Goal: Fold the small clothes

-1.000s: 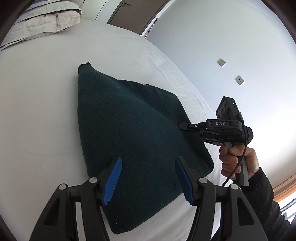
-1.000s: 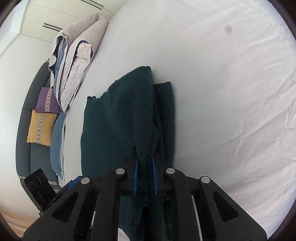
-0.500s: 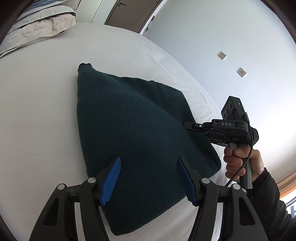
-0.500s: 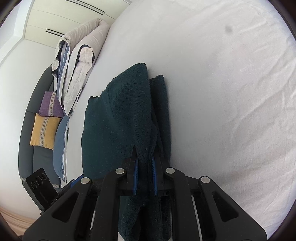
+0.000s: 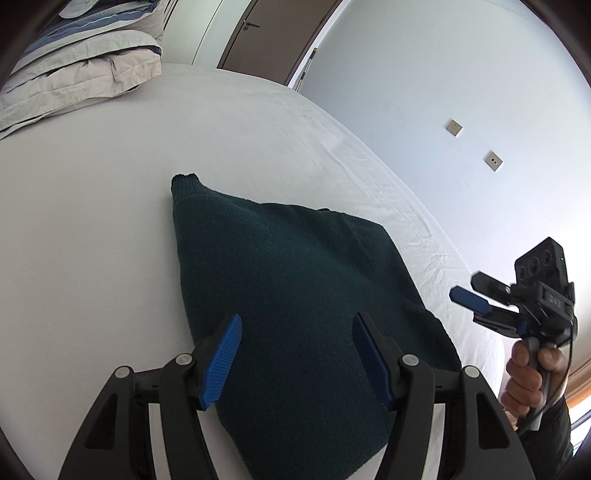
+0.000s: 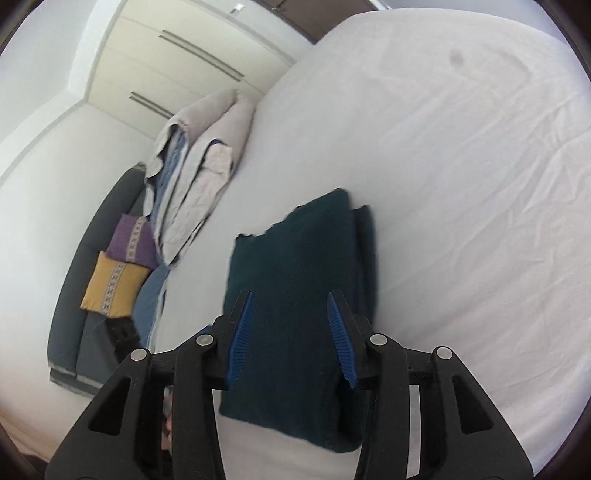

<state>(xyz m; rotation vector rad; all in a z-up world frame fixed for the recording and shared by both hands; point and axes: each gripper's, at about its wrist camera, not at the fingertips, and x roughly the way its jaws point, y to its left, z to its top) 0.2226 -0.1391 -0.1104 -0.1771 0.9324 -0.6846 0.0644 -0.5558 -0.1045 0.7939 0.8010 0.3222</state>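
A dark green knitted garment lies folded flat on the white bed sheet; it also shows in the right wrist view, with stacked layers at its right edge. My left gripper is open and empty, hovering above the garment's near end. My right gripper is open and empty, raised above the garment; in the left wrist view it is off the garment's right edge, held by a hand.
A folded grey and blue duvet lies at the head of the bed, also in the right wrist view. A dark sofa with purple and yellow cushions stands beside the bed. A white wall and a door lie beyond.
My right gripper has opened, let go of the garment's edge, and pulled up and away to the right. The garment has settled flat. My left gripper has lifted and tilted up.
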